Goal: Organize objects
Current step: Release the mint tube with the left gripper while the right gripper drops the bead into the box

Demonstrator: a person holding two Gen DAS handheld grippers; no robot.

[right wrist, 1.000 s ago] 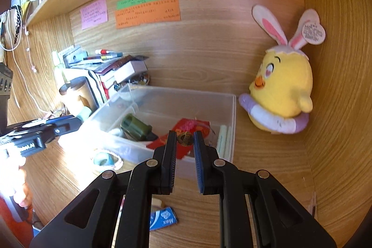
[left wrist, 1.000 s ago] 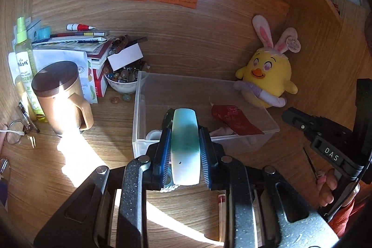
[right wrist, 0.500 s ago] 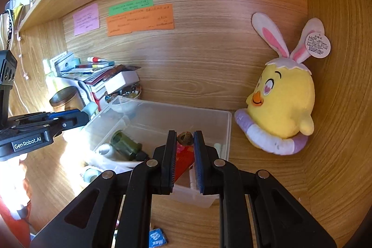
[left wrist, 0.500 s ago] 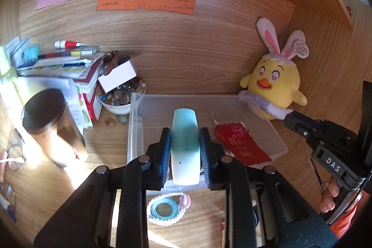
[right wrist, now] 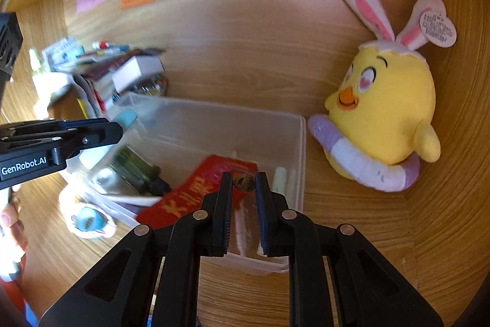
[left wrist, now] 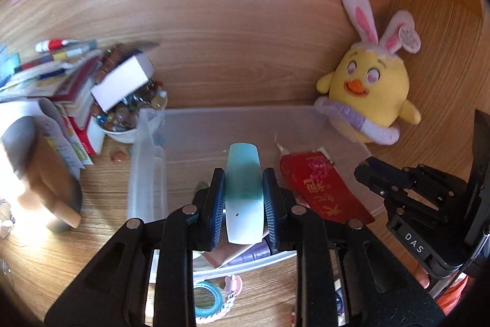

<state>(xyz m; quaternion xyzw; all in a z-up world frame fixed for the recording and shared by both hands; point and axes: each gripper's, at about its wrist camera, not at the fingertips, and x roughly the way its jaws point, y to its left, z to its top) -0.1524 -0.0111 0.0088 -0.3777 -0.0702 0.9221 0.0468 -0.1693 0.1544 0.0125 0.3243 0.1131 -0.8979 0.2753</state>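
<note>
My left gripper is shut on a flat teal-and-white bar and holds it over the clear plastic bin. My right gripper is shut on a small brown round object, above the right side of the bin. In the bin lie a red envelope, also in the right view, a dark green bottle and pale sticks. The left gripper also shows in the right wrist view.
A yellow chick plush leans in the right corner. A pile of books, a bowl of beads and a brown mug stand left of the bin. A teal tape ring lies on the desk in front.
Both grippers have moved forward and over the bin, each still holding its object. The views are closer to the back wall than before.
</note>
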